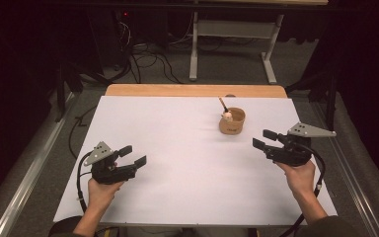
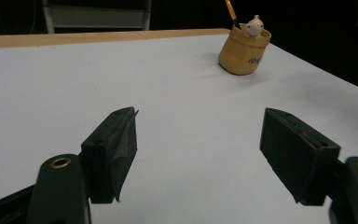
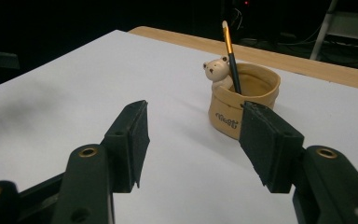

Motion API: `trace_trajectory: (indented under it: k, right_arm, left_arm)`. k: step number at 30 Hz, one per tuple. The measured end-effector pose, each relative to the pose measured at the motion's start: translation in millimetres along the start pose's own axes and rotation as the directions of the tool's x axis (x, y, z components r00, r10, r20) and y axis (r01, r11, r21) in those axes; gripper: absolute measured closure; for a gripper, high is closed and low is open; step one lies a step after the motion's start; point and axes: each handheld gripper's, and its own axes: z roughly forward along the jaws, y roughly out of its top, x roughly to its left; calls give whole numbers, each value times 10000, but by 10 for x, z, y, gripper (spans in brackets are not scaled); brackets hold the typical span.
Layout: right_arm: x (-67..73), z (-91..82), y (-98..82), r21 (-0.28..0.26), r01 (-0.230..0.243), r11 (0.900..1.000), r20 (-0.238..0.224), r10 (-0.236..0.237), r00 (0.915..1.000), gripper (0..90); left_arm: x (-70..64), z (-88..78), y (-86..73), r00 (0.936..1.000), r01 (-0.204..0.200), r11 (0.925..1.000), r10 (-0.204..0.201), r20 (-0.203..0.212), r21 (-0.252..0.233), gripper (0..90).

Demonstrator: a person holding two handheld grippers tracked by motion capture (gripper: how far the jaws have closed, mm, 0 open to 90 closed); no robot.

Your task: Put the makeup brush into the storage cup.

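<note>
A person sits at a white-topped bench, one hand-held gripper in each hand, both released and grasping nothing. The right hand-held gripper sits nearest a small tan cup, aimed toward it from the bench's right side; the left hand-held gripper waits well apart at the near left.

To reach well, the right one probably should approach level, centre its open jaws on whichever it means to take, the cup wall or the brush, and close gently so the light cup neither tips nor slides.

The cup stands upright toward the far right of the bench. It is soft tan with dark lettering, a small pale bear figure perched at its rim. A slim brush with a gold ferrule leans inside.
</note>
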Motion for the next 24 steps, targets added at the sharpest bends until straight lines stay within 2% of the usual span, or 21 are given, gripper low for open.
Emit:
trace_trajectory:
  k: [24]
  right_arm:
    - [127, -18, -174, 14, -54, 10000, -334, 54, 9994, 447]
  left_arm:
    - [-4, 3, 0, 10000, 6, 10000, -6, 10, 3, 278]
